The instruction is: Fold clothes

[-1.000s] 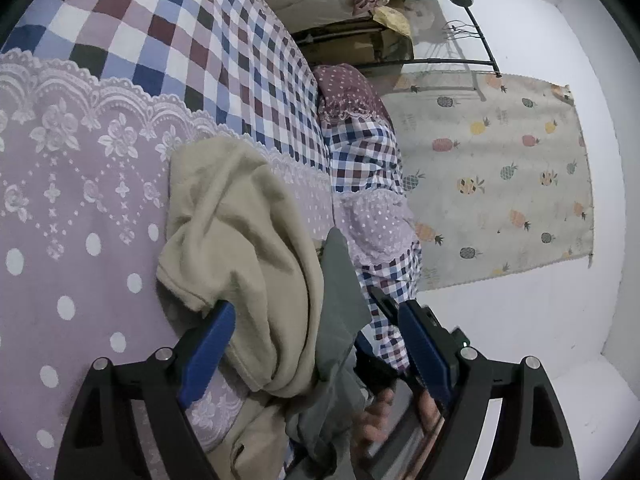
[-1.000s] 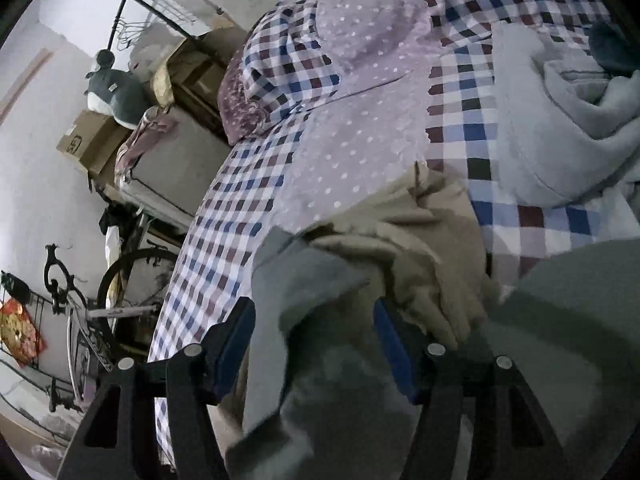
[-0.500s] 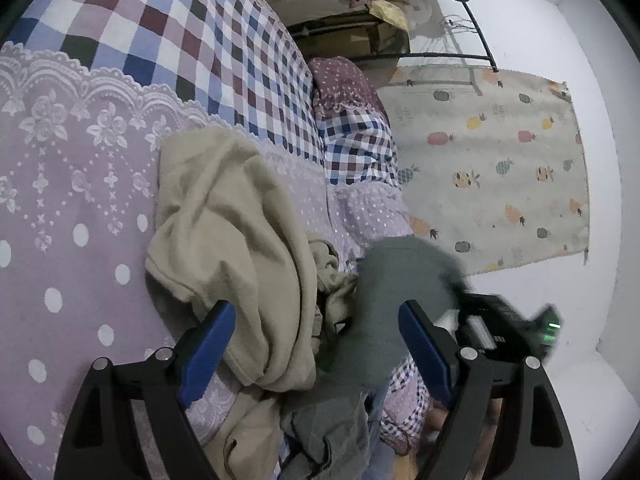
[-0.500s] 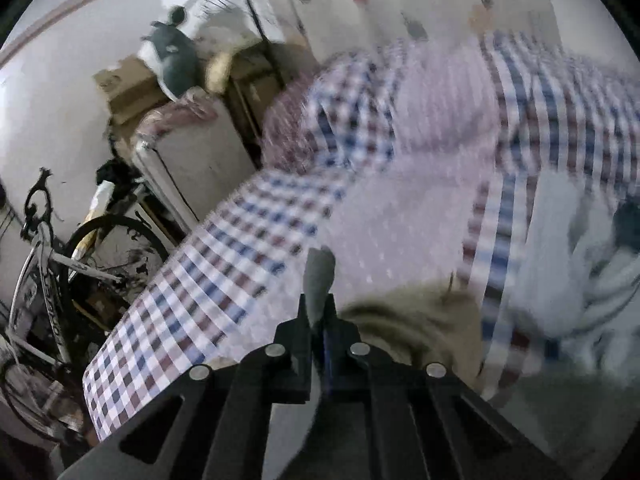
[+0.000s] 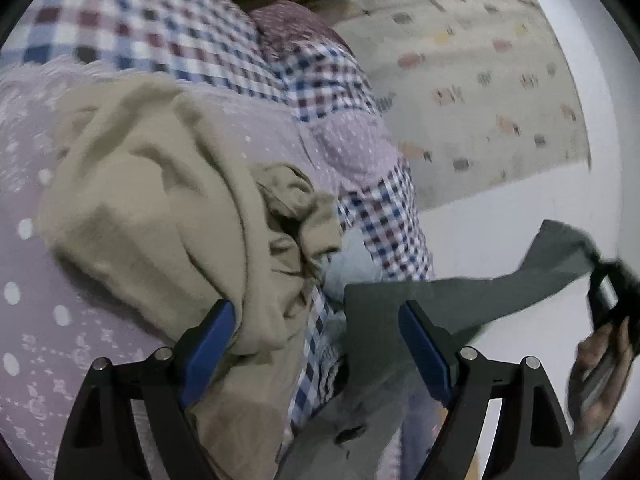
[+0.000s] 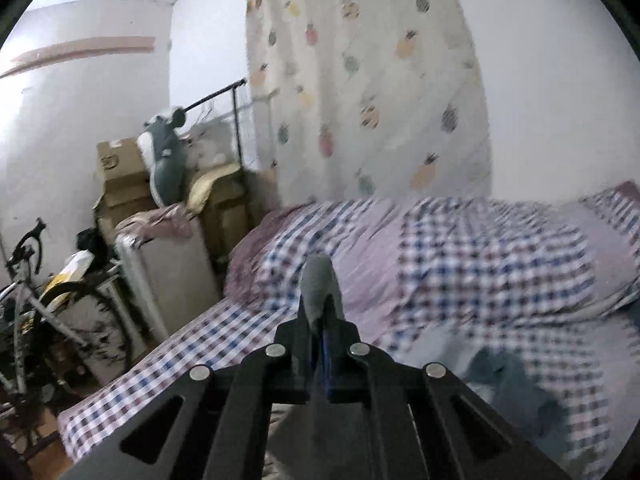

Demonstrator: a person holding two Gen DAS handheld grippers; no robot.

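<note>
1. Both grippers differ: the left gripper (image 5: 316, 344), with blue-padded black fingers, stands wide apart with nothing pinched, while the right gripper (image 6: 320, 320) has its jaws pressed together on a fold of the dark grey soft fabric garment (image 5: 460, 292).
2. In the left wrist view, the grey garment stretches as a taut band from low between the left fingers, up and to the right, where the right gripper (image 5: 612, 292) clamps its far end; a person's hand (image 5: 600, 364) holds that tool.
3. A small tuft of the same grey cloth (image 6: 318, 280) sticks out beyond the closed tips in the right wrist view, rounded and blurred.
4. Beside the grey garment lies a crumpled beige knit garment (image 5: 160, 208), bunched in thick folds on the bed, its lower edge touching the left gripper's left finger.
5. Under both lies a bed cover of blue, maroon and white checks with lilac dotted lace panels (image 5: 160, 40), draping over the bed's edge.
6. A pale curtain printed with pineapples (image 6: 368, 80) hangs behind the bed, and a bicycle (image 6: 36, 300) stands at the left of the right wrist view.
</note>
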